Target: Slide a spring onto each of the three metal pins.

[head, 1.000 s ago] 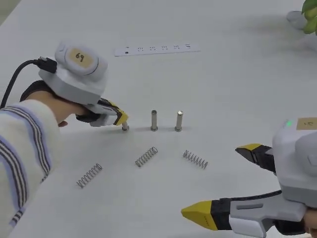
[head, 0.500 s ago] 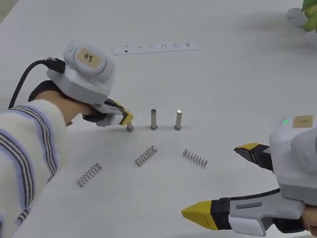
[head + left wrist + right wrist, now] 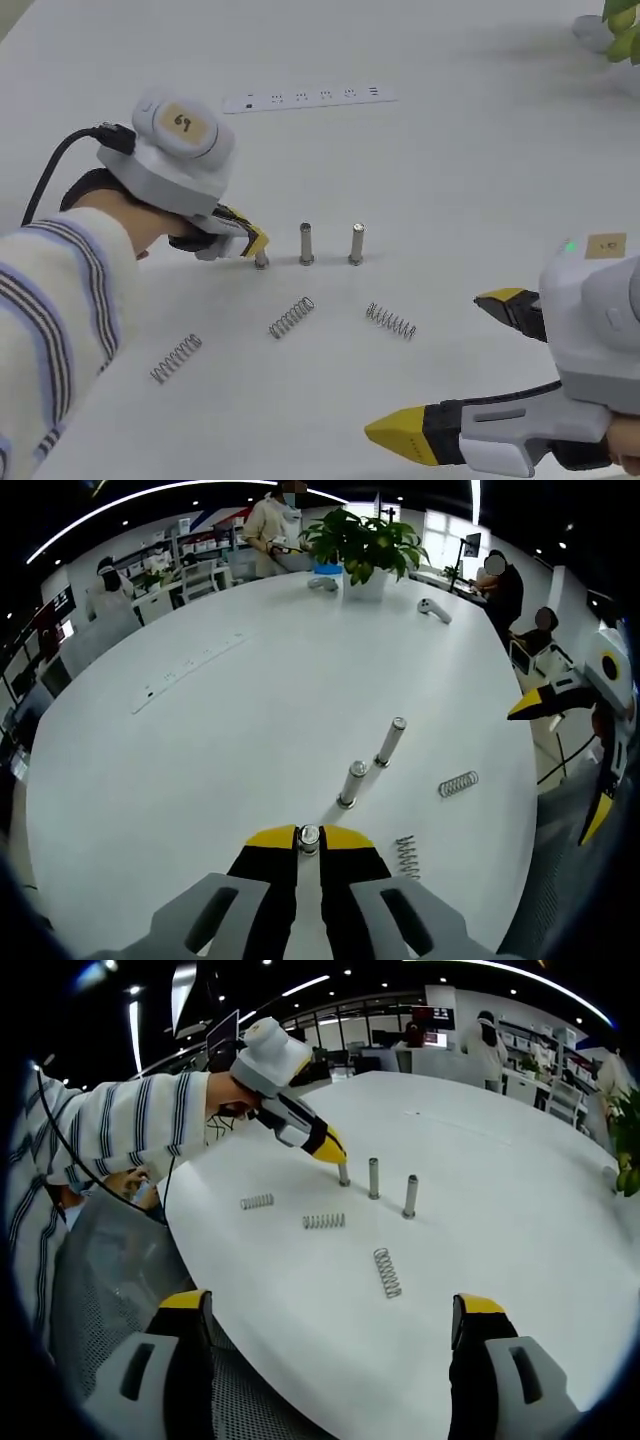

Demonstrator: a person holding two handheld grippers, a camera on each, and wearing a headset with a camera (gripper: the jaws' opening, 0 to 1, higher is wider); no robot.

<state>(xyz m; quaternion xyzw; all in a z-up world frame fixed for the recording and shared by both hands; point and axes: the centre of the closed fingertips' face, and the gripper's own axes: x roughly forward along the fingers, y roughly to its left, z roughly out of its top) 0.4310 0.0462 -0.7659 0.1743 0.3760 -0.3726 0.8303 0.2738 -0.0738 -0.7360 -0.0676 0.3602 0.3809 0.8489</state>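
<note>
Head view: I am working over the white surface [image 3: 470, 170], with a power strip [image 3: 310, 98] lying at twelve o'clock.
Left gripper [image 3: 255, 243]: I am pressing its fingers [image 3: 275, 842] together on the head of the first pin [image 3: 309, 836], at the row's nine o'clock end.
Other pins: the middle pin [image 3: 306, 244] and end pin [image 3: 357, 243] are standing upright toward three o'clock.
Right gripper [image 3: 435, 365]: I am holding it at five o'clock, fingers [image 3: 478, 1310] spread wide apart.
Springs: the left spring [image 3: 176, 358], middle spring [image 3: 291, 317] and right spring [image 3: 390, 321] are lying flat at six o'clock of the pins.
</note>
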